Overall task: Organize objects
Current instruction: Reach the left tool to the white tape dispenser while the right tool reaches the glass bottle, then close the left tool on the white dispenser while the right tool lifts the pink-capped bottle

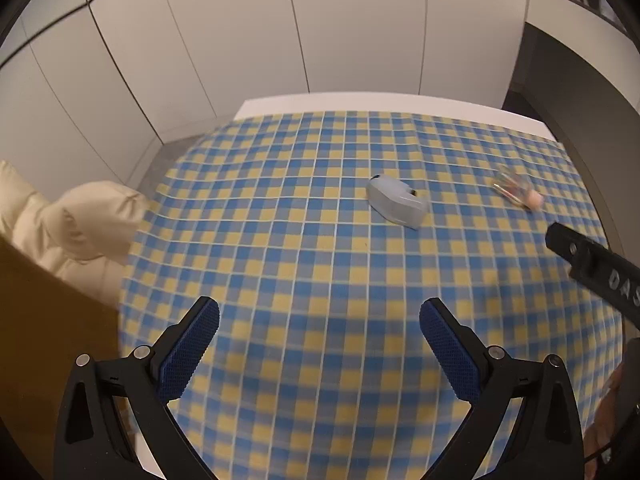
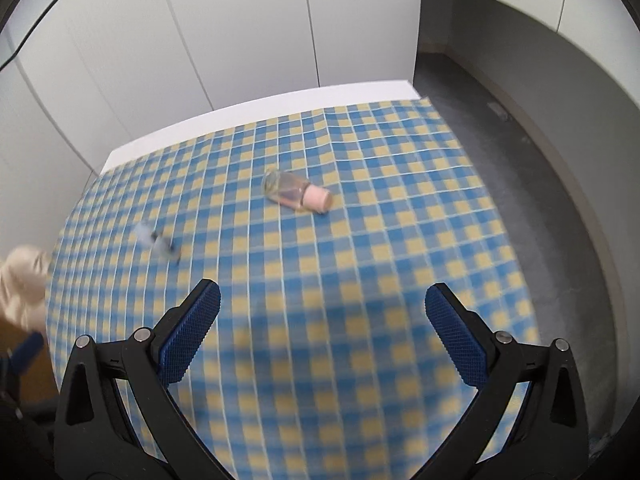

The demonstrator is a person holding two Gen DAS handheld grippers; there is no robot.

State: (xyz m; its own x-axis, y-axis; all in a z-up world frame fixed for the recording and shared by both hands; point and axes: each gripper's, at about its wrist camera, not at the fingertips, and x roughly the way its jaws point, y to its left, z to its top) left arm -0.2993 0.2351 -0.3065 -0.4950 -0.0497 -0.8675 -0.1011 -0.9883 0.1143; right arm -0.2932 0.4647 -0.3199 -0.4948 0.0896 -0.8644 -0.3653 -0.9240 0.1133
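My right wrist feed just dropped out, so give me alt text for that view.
The right hand-held gripper hangs open and empty over a blue and yellow checked tablecloth. Ahead of it a clear bottle with a pink cap lies on its side, and a blurred pale blue object sits further left.

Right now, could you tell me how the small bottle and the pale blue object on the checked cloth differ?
The bottle is clear with a pink cap; the pale blue object is opaque. The bottle is a rounded cylinder lying on its side; the pale blue object is flatter and angular. Both rest on the checked cloth, apart, untouched by either gripper.
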